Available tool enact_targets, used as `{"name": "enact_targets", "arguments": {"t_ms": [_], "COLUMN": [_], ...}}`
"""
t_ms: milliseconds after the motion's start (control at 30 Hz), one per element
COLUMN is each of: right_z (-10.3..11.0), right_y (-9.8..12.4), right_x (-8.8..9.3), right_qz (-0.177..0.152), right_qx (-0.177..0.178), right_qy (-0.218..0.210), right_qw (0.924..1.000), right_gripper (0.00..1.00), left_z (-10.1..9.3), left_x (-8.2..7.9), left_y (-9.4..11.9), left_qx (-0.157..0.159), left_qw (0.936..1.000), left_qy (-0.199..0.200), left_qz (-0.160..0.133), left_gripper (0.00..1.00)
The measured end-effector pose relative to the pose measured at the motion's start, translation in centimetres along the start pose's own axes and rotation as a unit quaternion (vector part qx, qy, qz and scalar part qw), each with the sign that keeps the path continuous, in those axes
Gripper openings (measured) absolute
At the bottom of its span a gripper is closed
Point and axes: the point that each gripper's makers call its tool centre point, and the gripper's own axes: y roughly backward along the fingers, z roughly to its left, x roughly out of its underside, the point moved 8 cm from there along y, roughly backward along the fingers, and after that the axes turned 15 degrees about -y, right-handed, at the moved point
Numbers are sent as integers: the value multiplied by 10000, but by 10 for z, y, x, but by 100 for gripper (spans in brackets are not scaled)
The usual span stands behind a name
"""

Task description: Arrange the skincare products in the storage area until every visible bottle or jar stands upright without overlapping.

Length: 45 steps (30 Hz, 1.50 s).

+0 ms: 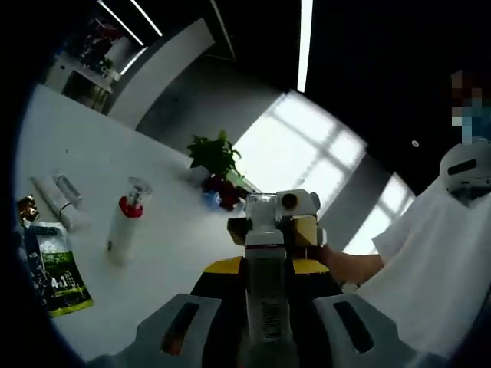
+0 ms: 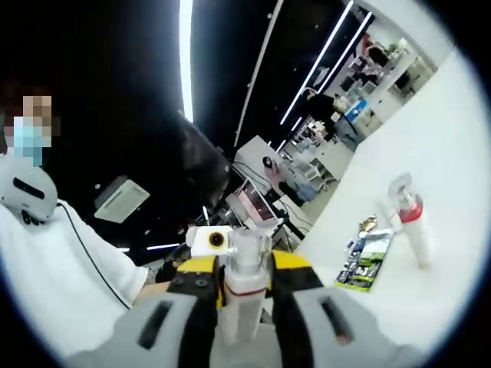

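A slim white bottle (image 1: 266,299) with a barcode label and a pale cap is held up in the air between the two grippers, which face each other. My left gripper (image 1: 267,268) is shut on it, its jaws tight against the sides. The same bottle (image 2: 244,295) rises between the jaws of my right gripper (image 2: 245,268), which also clamps it. On the white table (image 1: 176,253) a spray bottle (image 1: 126,226) with a red collar and clear cap stands upright. Two white tubes (image 1: 57,199) lie flat beside it. The spray bottle (image 2: 410,218) also stands at the right of the right gripper view.
A green sachet (image 1: 54,272) and a small gold item (image 1: 28,207) lie near the tubes; the sachet (image 2: 367,261) lies next to the spray bottle. A potted plant (image 1: 215,157) stands at the table's far side. A person in a white shirt (image 1: 437,261) stands close.
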Motion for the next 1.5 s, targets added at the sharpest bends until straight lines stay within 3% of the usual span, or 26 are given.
{"name": "enact_targets", "arguments": {"t_ms": [133,367,433,500,567,733,800,833,900,967,1067,1133,1200,1267,1433,1500], "right_z": [1,0,-1,-3,-4,-5,-6,-6,-5,-4,-2,1,4,5,10,12], "right_y": [3,10,12,12,11,10,12,12,11,11,8,5,2,0,-4,-5], "right_x": [-1,-4,-7,-8,-8,-13,-15,-15,-14,-13,-11,-11,-11,-11,-10,-8], "right_qz": [-5,-30,-108,-119,-131,-426,-520,-560,-641,-704,-818,-860,-826,-720,-444,-311], "right_qx": [-14,237,502,779,1019,1447,1659,1703,1782,1921,2128,2228,2338,2425,2419,2394], "right_qy": [219,95,419,753,933,1127,1210,1189,1184,1261,1429,1618,1860,2079,2518,2679], "right_qw": [9998,9997,9978,9940,9903,9821,9773,9766,9747,9707,9631,9575,9507,9449,9360,9327], "right_gripper": [23,21,20,20,19,19,19,19,19,19,19,19,19,19,19,19], "left_z": [-3,-2,2,5,6,8,9,9,7,7,7,7,7,8,9,10], "left_x": [-1,-1,-1,-1,0,-1,-3,-2,-1,0,-2,-3,-4,-3,-2,-2], "left_y": [-2,-12,-15,-19,-24,-32,-33,-34,-36,-37,-40,-41,-42,-42,-38,-35], "left_qx": [79,75,-116,-407,-600,-1082,-1455,-1598,-1742,-1965,-2345,-2565,-2684,-2722,-2615,-2546], "left_qw": [9999,9996,9981,9924,9882,9772,9615,9565,9536,9413,9136,8988,8936,8980,9193,9225], "left_qy": [-58,-261,-557,-1044,-1163,-1591,-2106,-2205,-2200,-2448,-2902,-3097,-3138,-3011,-2546,-2497], "left_qz": [-34,89,241,515,797,896,998,1047,1086,1240,1617,1746,1761,1695,1474,1474], "left_gripper": [17,17,17,19,19,21,21,21,21,21,20,20,19,19,18,18]}}
